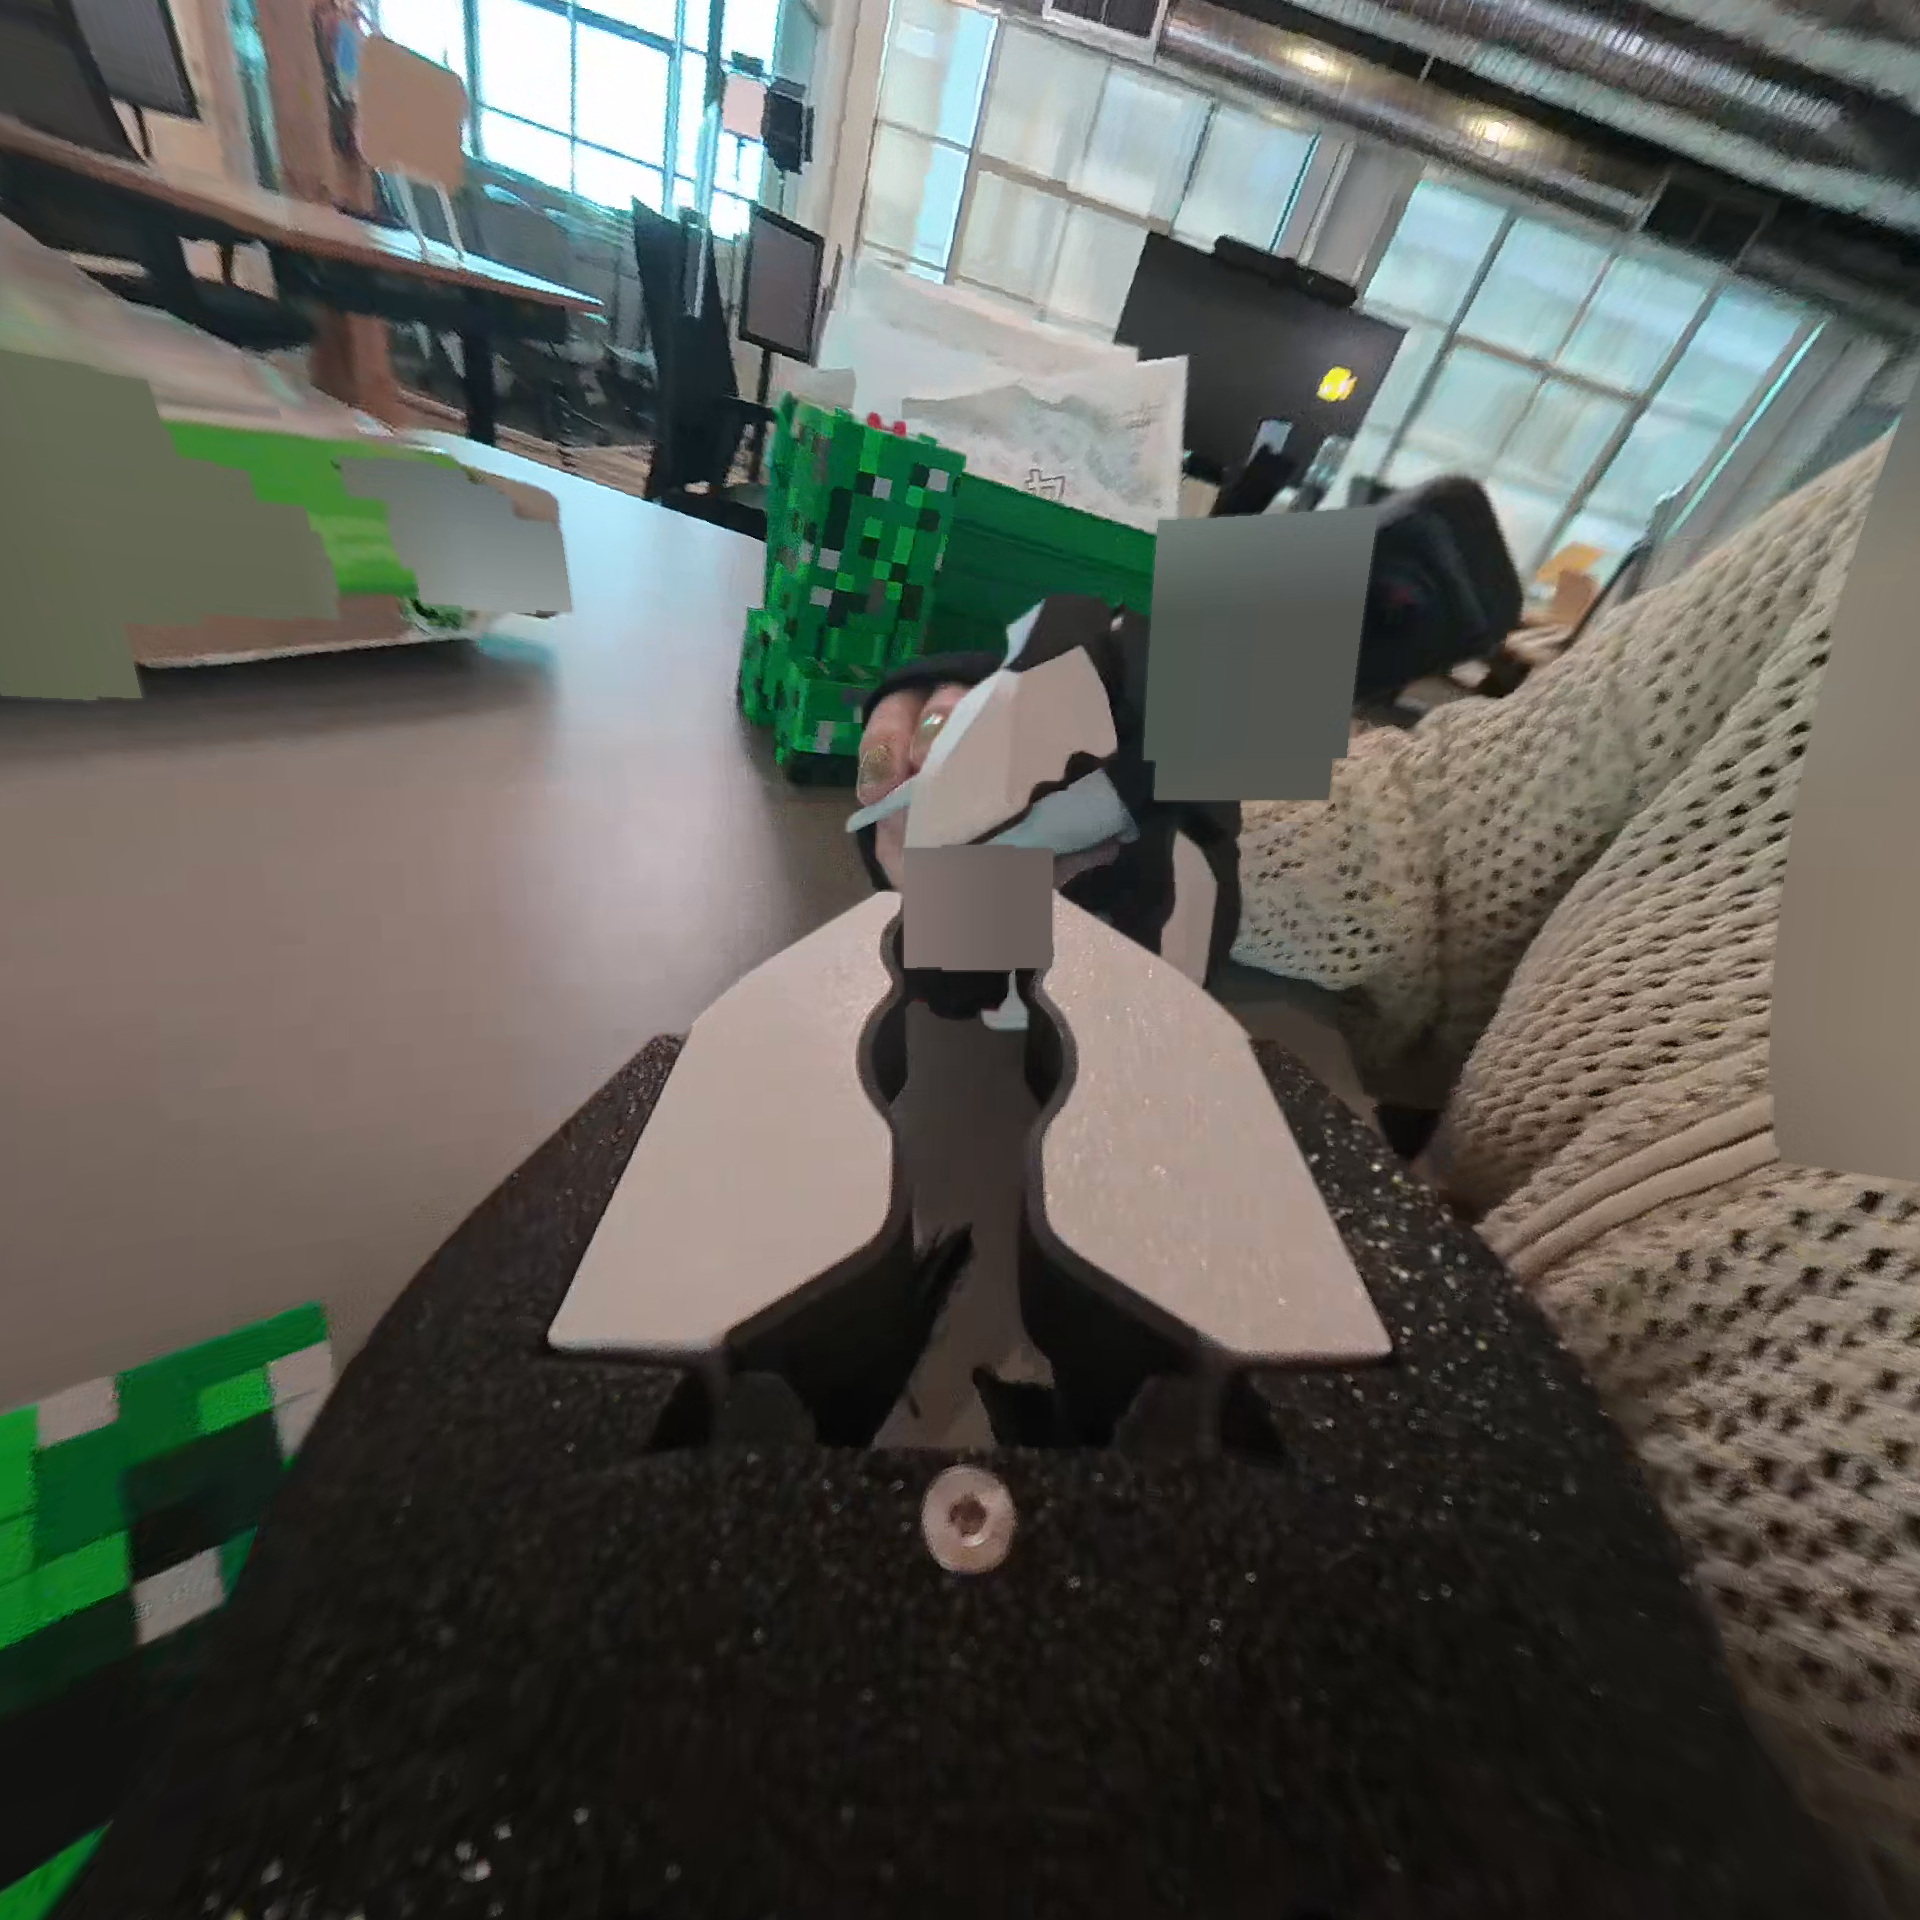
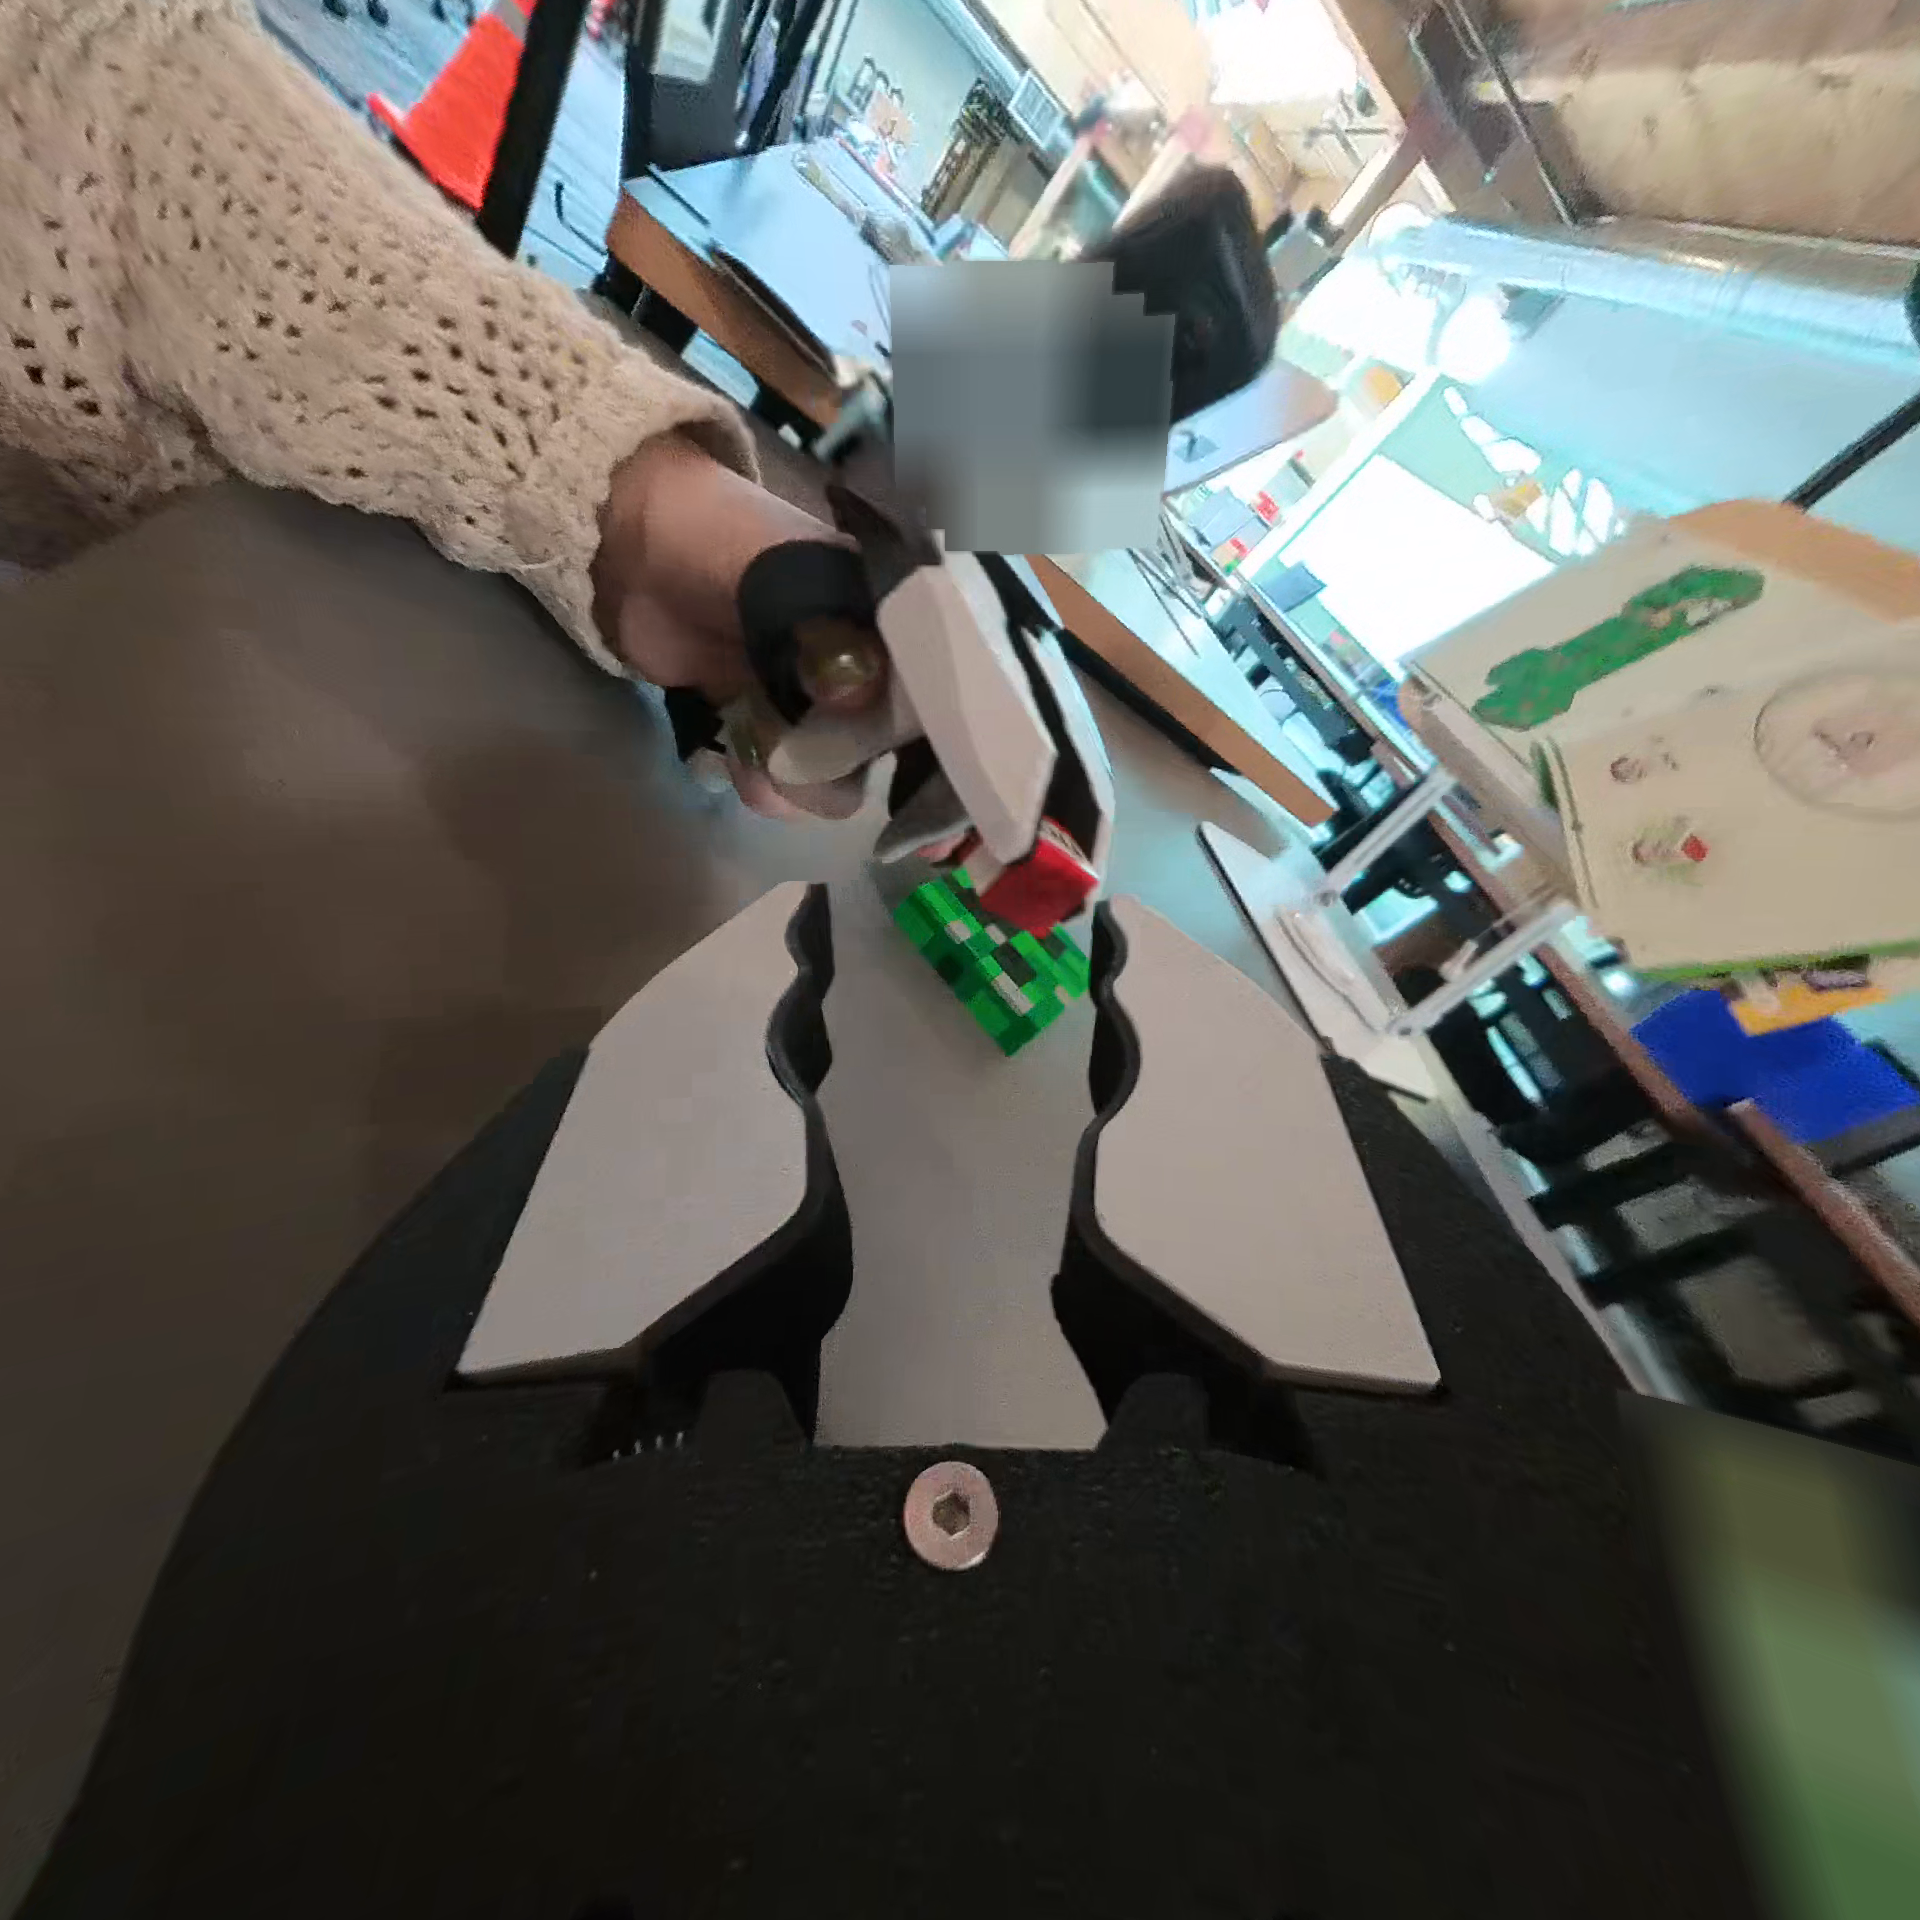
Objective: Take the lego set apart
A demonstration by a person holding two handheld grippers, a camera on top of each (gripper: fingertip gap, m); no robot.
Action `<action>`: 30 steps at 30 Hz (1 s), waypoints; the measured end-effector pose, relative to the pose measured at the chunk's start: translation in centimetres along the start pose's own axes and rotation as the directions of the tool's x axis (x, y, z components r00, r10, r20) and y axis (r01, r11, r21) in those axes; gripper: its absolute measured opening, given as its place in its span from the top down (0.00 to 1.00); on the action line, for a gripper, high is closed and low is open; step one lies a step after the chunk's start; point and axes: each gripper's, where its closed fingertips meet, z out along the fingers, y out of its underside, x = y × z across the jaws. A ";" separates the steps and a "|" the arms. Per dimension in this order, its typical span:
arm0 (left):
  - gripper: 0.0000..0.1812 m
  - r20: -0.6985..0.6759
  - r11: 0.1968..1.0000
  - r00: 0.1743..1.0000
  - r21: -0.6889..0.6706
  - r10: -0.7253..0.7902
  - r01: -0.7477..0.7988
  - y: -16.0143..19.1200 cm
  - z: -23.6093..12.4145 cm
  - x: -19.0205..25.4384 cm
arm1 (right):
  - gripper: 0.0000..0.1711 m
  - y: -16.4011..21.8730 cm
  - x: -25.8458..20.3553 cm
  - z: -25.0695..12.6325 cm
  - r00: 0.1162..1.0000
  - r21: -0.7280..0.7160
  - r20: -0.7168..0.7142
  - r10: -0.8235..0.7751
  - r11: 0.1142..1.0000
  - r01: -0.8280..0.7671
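A tall green pixel-patterned lego figure stands upright on the grey table. Another green lego chunk sits close by at the lower left. In the right wrist view, a smaller green lego piece lies on the table just past my open, empty right gripper. My left gripper is shut on a red brick right at that piece's top edge; whether the two are still joined is unclear. In the left wrist view, the left gripper's tips are hidden by a patch, and the right gripper faces it.
A cardboard box with green print and a clear acrylic stand are at the right table edge, with a blue bin below. White paper sheets stand behind the figure. A cream knit sleeve is on the right. Less than 4 cm separates the two grippers' tips. Left tips and right tips are each some 15 cm from the green lego chunk. It is also in sight in the right wrist view.
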 end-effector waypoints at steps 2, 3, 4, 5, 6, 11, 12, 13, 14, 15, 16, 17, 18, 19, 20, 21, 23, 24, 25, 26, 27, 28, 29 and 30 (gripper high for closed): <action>0.91 -0.046 0.997 0.996 0.007 -0.071 0.072 0.0 0.0 0.2 | 0.72 -0.1 -0.3 0.2 0.995 -0.016 -0.024 -0.096 0.995 0.096; 0.91 -0.068 0.995 0.993 0.003 -0.101 0.101 0.1 0.0 0.3 | 0.74 -0.1 -0.2 0.3 0.988 -0.031 -0.049 -0.147 0.989 0.146; 0.91 -0.084 0.992 0.988 -0.001 -0.128 0.128 0.2 0.0 0.3 | 0.76 0.1 -0.1 0.4 0.978 -0.052 -0.076 -0.194 0.980 0.190; 0.91 -0.103 0.988 0.983 -0.005 -0.152 0.152 0.2 0.0 0.4 | 0.77 0.2 0.0 0.4 0.967 -0.068 -0.093 -0.237 0.970 0.232; 0.91 -0.122 0.985 0.977 -0.008 -0.174 0.174 0.3 -0.1 0.6 | 0.78 0.2 0.1 0.4 0.956 -0.079 -0.107 -0.273 0.961 0.266; 0.90 -0.153 0.970 0.959 -0.080 -0.239 0.229 1.4 0.2 0.8 | 0.78 0.1 0.4 0.4 0.904 -0.126 -0.161 -0.397 0.916 0.380; 0.90 -0.152 0.969 0.960 -0.105 -0.236 0.222 1.8 0.4 1.0 | 0.78 0.2 0.2 0.5 0.903 -0.127 -0.148 -0.403 0.913 0.387; 0.90 -0.163 0.970 0.959 -0.113 -0.232 0.215 1.9 0.6 1.3 | 0.78 0.3 -0.1 0.6 0.904 -0.129 -0.127 -0.407 0.911 0.392; 0.90 -0.175 0.970 0.957 -0.113 -0.232 0.214 1.9 0.7 1.5 | 0.85 0.5 -0.4 0.6 0.901 -0.133 -0.111 -0.418 0.905 0.404; 0.90 -0.172 0.970 0.958 -0.119 -0.231 0.213 2.0 0.7 1.5 | 0.89 0.5 -0.4 0.6 0.896 -0.137 -0.112 -0.431 0.899 0.415; 0.90 -0.173 0.969 0.956 -0.119 -0.237 0.219 2.0 0.7 1.5 | 0.89 0.6 -0.4 0.6 0.895 -0.142 -0.101 -0.434 0.897 0.419; 0.90 -0.179 0.966 0.952 -0.115 -0.249 0.232 2.0 0.7 1.5 | 0.89 0.6 -0.4 0.6 0.901 -0.140 -0.098 -0.423 0.902 0.409; 0.90 -0.189 0.962 0.945 -0.112 -0.268 0.250 1.9 0.7 1.6 | 0.89 0.5 -0.4 0.6 0.908 -0.134 -0.097 -0.407 0.910 0.393; 0.90 -0.202 0.957 0.937 -0.114 -0.285 0.266 1.9 0.7 1.7 | 0.89 0.4 -0.3 0.5 0.914 -0.125 -0.097 -0.393 0.916 0.381; 0.86 -0.198 0.952 0.933 -0.121 -0.300 0.281 2.0 0.7 1.6 | 0.89 0.3 -0.4 0.5 0.920 -0.113 -0.091 -0.381 0.922 0.370; 0.84 -0.200 0.949 0.929 -0.130 -0.310 0.288 2.2 0.7 1.6 | 0.89 0.2 -0.5 0.5 0.925 -0.102 -0.085 -0.370 0.927 0.362; 0.86 -0.219 0.946 0.923 -0.137 -0.317 0.293 2.2 0.7 1.8 | 0.90 0.2 -0.6 0.5 0.926 -0.099 -0.080 -0.368 0.928 0.360; 0.86 -0.223 0.947 0.922 -0.138 -0.316 0.291 2.2 0.6 1.9 | 0.90 0.2 -0.6 0.5 0.926 -0.098 -0.079 -0.368 0.928 0.361; 0.90 -0.240 0.947 0.919 -0.142 -0.314 0.287 2.2 0.6 2.1 | 0.90 0.2 -0.7 0.5 0.929 -0.097 -0.073 -0.363 0.930 0.356; 0.91 -0.241 0.948 0.920 -0.146 -0.310 0.281 2.2 0.5 2.2 | 0.90 0.2 -0.7 0.5 0.935 -0.091 -0.065 -0.348 0.935 0.342; 0.91 -0.249 0.951 0.921 -0.156 -0.300 0.268 2.3 0.4 2.3 | 0.90 0.1 -0.9 0.5 0.949 -0.074 -0.049 -0.312 0.949 0.308; 0.91 -0.259 0.953 0.921 -0.161 -0.290 0.255 2.3 0.3 2.6 | 0.90 -0.1 -1.0 0.5 0.967 -0.050 -0.024 -0.254 0.966 0.253; 0.91 -0.267 0.956 0.921 -0.158 -0.283 0.247 2.2 0.3 2.7 | 0.90 -0.3 -1.1 0.4 0.979 -0.034 0.000 -0.202 0.979 0.202; 0.91 -0.276 0.957 0.920 -0.158 -0.278 0.242 2.1 0.3 2.9 | 0.90 -0.5 -1.2 0.3 0.987 -0.018 0.023 -0.161 0.987 0.162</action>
